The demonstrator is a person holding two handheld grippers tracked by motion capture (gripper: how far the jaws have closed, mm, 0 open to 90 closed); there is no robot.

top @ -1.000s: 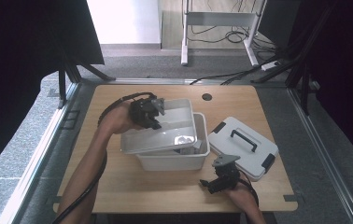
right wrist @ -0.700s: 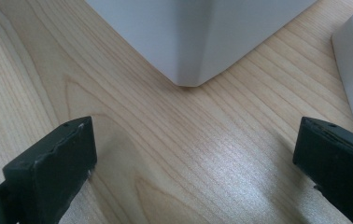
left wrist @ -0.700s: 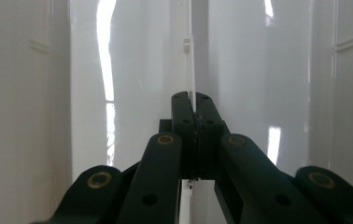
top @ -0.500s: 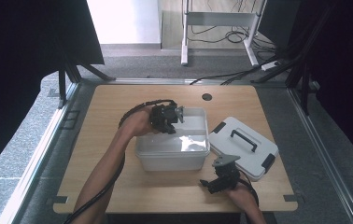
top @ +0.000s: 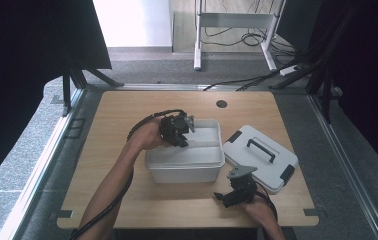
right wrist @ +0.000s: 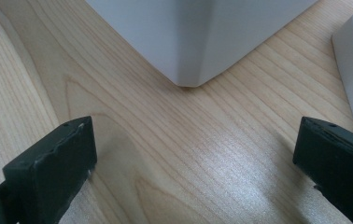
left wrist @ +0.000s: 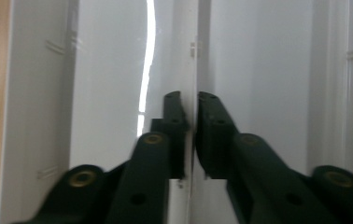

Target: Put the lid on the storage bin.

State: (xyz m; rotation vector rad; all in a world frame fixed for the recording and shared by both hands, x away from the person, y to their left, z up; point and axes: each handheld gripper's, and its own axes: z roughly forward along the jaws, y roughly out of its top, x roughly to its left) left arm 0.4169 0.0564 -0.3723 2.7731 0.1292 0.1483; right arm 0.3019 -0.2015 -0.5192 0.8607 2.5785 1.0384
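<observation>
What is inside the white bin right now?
Inside the bin sits a white tray, its thin edge between the left gripper's jaws. The tray covers whatever lies beneath.

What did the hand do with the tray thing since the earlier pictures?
The left gripper lowered the tilted white tray flat into the white box. Its jaws have just been opening, with the tray's thin wall between them. The right gripper and the lid stayed put.
</observation>
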